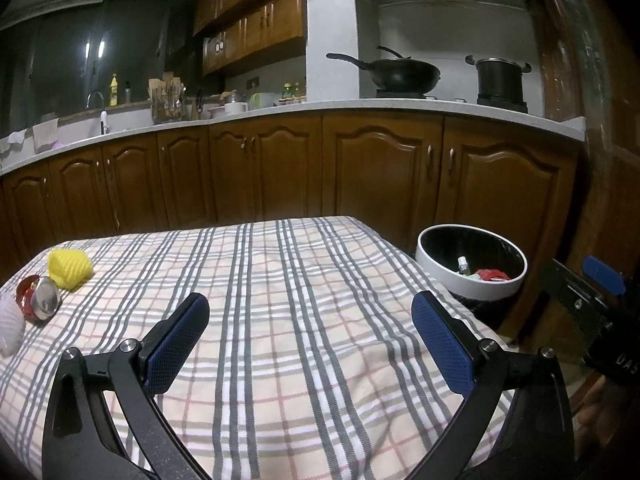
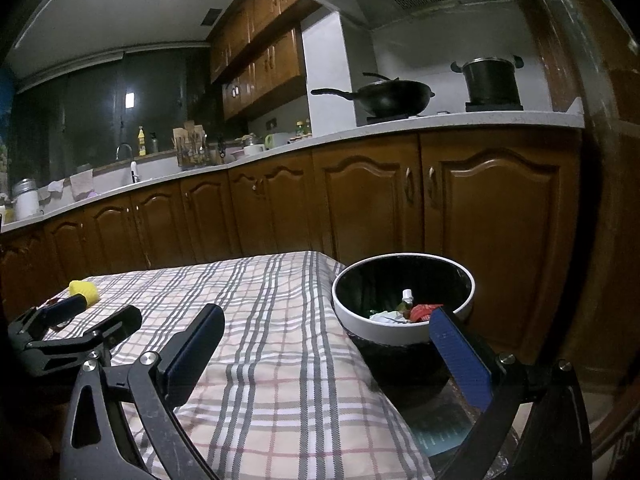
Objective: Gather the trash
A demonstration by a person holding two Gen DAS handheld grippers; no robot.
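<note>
On the far left of the plaid-covered table (image 1: 280,300) lie a yellow foam net (image 1: 69,269), a red-and-silver can (image 1: 39,299) and a white foam net (image 1: 9,330) cut off by the frame edge. The trash bin (image 1: 448,276) stands off the table's right side, holding red and white scraps, hard to identify. The left gripper (image 1: 310,344) and the right gripper (image 2: 328,354) both gape wide, holding nothing.

One yellow foam net (image 1: 69,269), one white foam net (image 1: 9,330), one can (image 1: 39,299), one bin (image 1: 470,276).

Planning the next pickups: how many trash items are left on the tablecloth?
3, all at its far left corner: yellow foam net, red can beside it, white foam net at the frame edge. More may lie out of view.
</note>
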